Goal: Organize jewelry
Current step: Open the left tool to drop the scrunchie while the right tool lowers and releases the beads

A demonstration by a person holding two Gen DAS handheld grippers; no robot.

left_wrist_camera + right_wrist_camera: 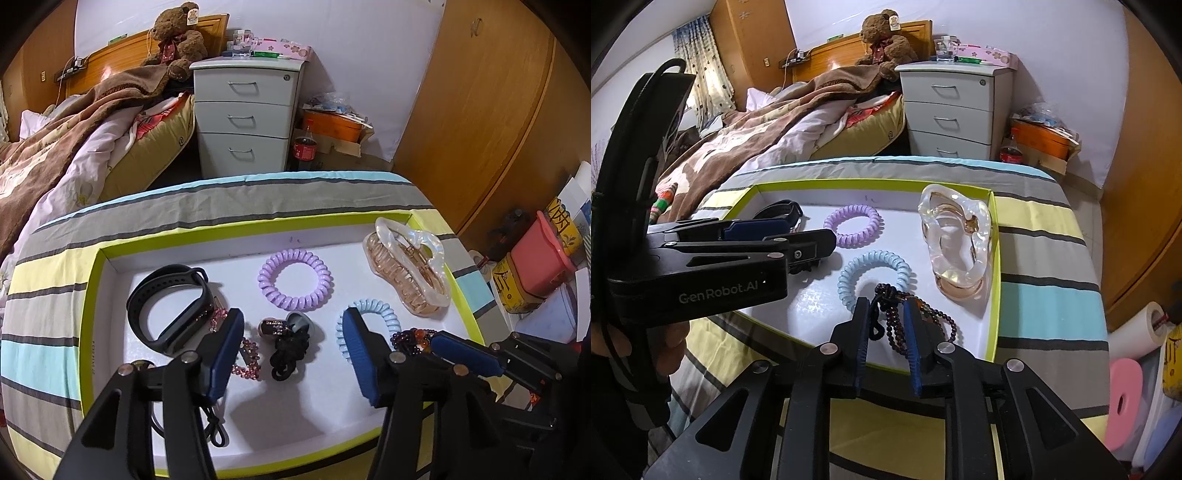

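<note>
The right wrist view shows a string of dark round beads with a black cord knot (905,317) lying in the near corner of a white shallow tray with a lime-green rim (995,258), between the narrowly parted fingers of the right gripper (886,328); no grip is apparent. The strand is best left flat and untangled, clear of the pale blue spiral hair tie (875,273) touching it. The left gripper (291,339) is held moderately wide above a black hair elastic with a charm (286,343).

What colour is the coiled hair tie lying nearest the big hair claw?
Pale blue. The coiled hair tie shows best in the right wrist view, beside the hair claw.
</note>
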